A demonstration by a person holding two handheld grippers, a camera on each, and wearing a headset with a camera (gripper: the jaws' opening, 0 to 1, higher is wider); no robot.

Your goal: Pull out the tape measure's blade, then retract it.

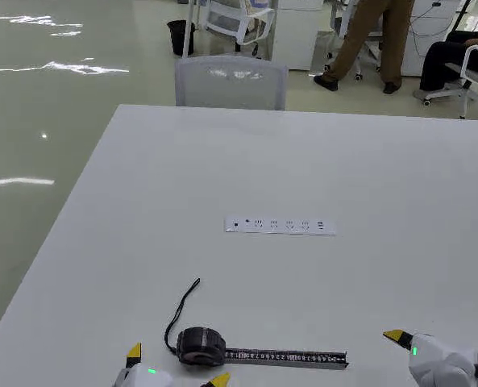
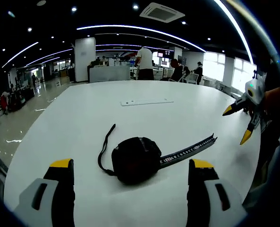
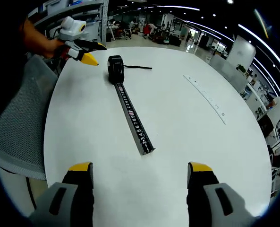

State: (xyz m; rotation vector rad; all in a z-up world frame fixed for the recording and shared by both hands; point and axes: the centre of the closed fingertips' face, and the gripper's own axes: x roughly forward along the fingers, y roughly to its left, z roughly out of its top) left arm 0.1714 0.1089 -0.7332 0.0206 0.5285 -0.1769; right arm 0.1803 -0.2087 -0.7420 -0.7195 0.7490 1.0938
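Note:
A black tape measure [image 1: 200,347] lies on the white table [image 1: 303,161] near its front edge. Its blade [image 1: 291,357] is drawn out to the right and lies flat, and a black wrist strap [image 1: 180,310] curls off behind the case. My left gripper [image 1: 176,367] stands open just in front of the case [image 2: 136,158], one jaw on each side and neither touching it. My right gripper [image 3: 140,166] is open a little short of the blade's hooked end [image 3: 147,150], holding nothing. It also appears as the right gripper [image 2: 241,123] in the left gripper view, and the left gripper [image 3: 85,49] sits beside the case [image 3: 115,63].
A flush white socket strip [image 1: 280,226] sits mid-table. A grey chair [image 1: 230,81] stands at the far edge, and a mesh chair [image 3: 17,127] at the near side. A person [image 1: 376,40] stands at desks beyond, on a glossy floor.

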